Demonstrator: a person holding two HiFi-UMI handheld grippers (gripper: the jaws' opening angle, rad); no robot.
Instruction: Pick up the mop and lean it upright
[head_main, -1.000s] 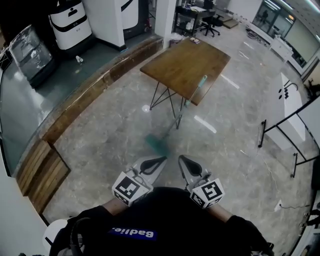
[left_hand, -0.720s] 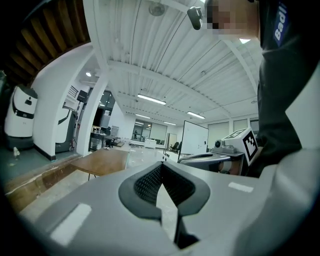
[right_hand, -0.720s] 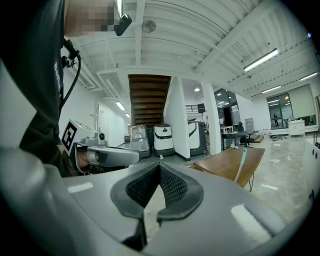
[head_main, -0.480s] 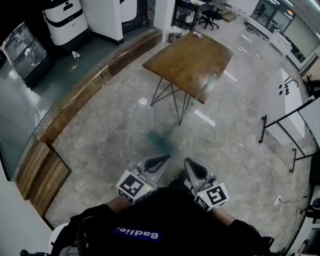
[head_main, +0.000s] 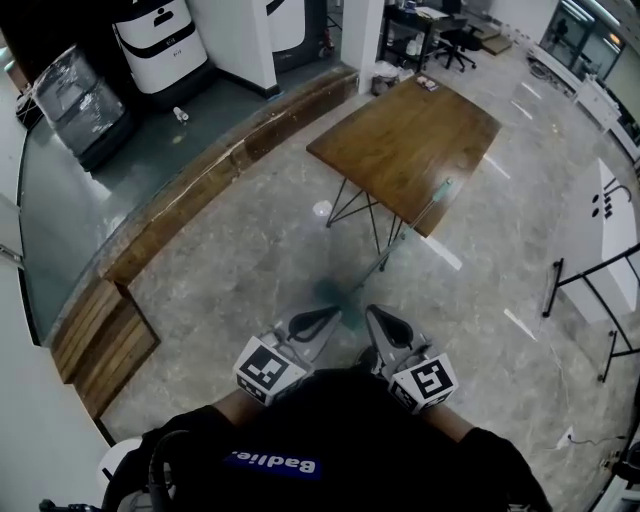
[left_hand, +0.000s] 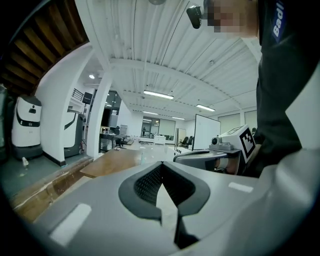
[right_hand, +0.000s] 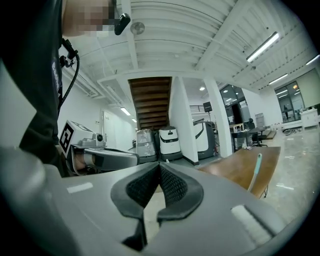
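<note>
The mop leans against the wooden table (head_main: 400, 140). Its pale teal handle (head_main: 410, 232) rests on the table's near edge, and its teal head (head_main: 328, 293) sits on the floor. The handle's top (right_hand: 256, 170) also shows in the right gripper view, beside the table (right_hand: 245, 162). My left gripper (head_main: 328, 318) and right gripper (head_main: 374, 318) are held side by side close to my body, just short of the mop head. Both are shut with nothing between the pads; the left gripper (left_hand: 161, 165) and right gripper (right_hand: 159, 164) each show their jaws meeting at the tips.
A long wooden kerb (head_main: 220, 170) runs across the left, ending in slatted wooden steps (head_main: 100, 340). White robot units (head_main: 160, 40) and a wrapped machine (head_main: 75, 100) stand behind it. A white desk on black legs (head_main: 610, 230) is at the right. Office chairs (head_main: 460, 40) are at the back.
The head view has shifted so the mop head and table sit nearer to my grippers. The mop still leans on the table. Both grippers stay shut and empty.
</note>
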